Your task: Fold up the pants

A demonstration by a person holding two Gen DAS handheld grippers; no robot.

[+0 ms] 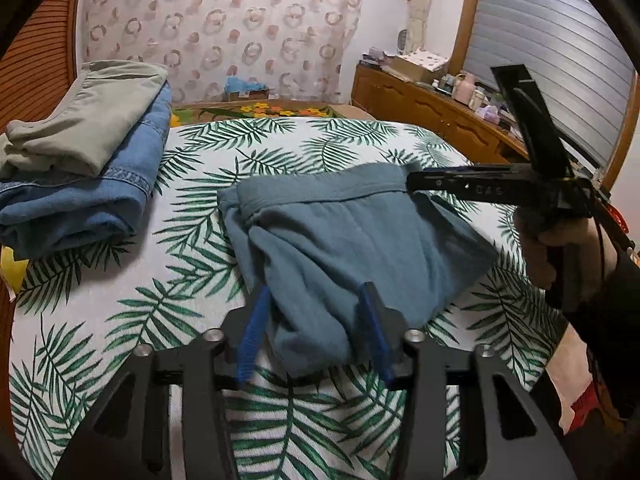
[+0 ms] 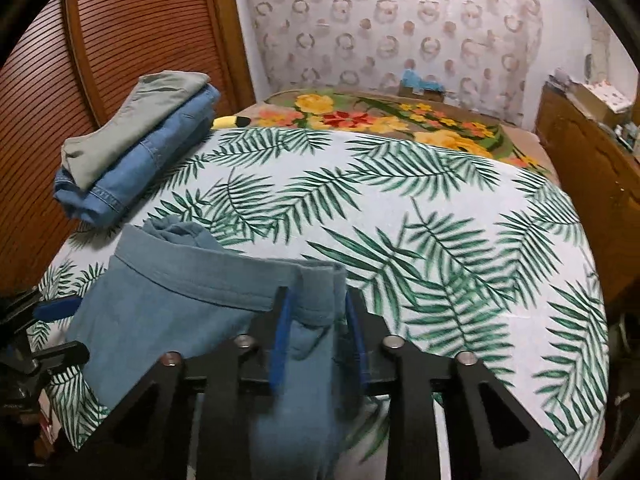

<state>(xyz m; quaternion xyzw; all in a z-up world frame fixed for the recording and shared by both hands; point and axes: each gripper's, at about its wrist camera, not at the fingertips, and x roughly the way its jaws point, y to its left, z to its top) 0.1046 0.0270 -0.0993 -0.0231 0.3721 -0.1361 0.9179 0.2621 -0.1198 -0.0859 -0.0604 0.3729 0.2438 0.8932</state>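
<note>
Both hand-held grippers meet the folded teal-blue fleece pants [image 1: 352, 240] lying on the palm-leaf printed bedspread [image 1: 192, 248]. My left gripper [image 1: 316, 332] stands with its 2 blue-padded fingers apart, straddling the near fold; my right gripper [image 2: 318, 336] has its fingers either side of the waistband corner, clamped or loose I cannot tell. Folded denim jeans [image 1: 80, 200] under khaki trousers [image 1: 88, 120] sit well apart.

Pale raised letters that look like "DAS" stand on the black side of the right gripper [image 1: 412, 181], seen from the left wrist camera; they are blurred. Nothing else is readable.
</note>
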